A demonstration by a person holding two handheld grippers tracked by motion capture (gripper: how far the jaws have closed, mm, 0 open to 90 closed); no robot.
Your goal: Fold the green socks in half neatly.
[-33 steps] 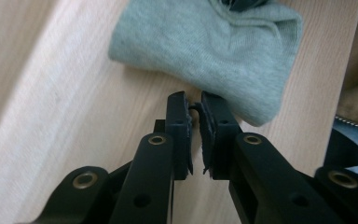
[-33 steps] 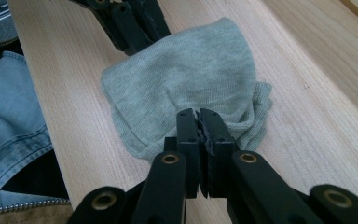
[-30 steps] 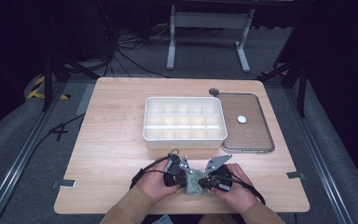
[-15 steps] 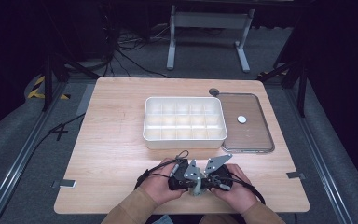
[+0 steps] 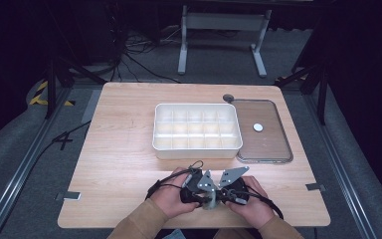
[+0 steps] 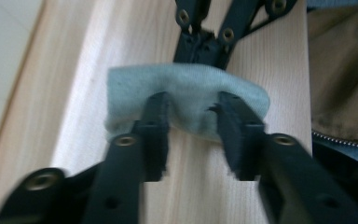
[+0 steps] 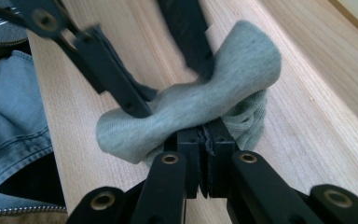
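Observation:
A small grey-green knit cloth (image 6: pixel 186 84) lies bunched on the wooden table near its front edge, between my two grippers, which face each other. My right gripper (image 7: pixel 204 130) is shut on the cloth's (image 7: pixel 191 107) near fold. My left gripper (image 6: pixel 193 105) is open, its jaws spread apart with both tips pushed into the cloth. In the high view the left gripper (image 5: pixel 195 186) and the right gripper (image 5: pixel 231 191) meet in front of the person, and they hide the cloth there.
A white compartment tray (image 5: pixel 197 149) stands in the middle of the table. Beside it on the right lies a flat clear lid (image 5: pixel 271 144) with a small white disc (image 5: pixel 258 127) on it. The front table edge and the person's lap are close behind the grippers.
The two hands have drawn together at the table's front. The left gripper has moved right until it meets the right gripper.

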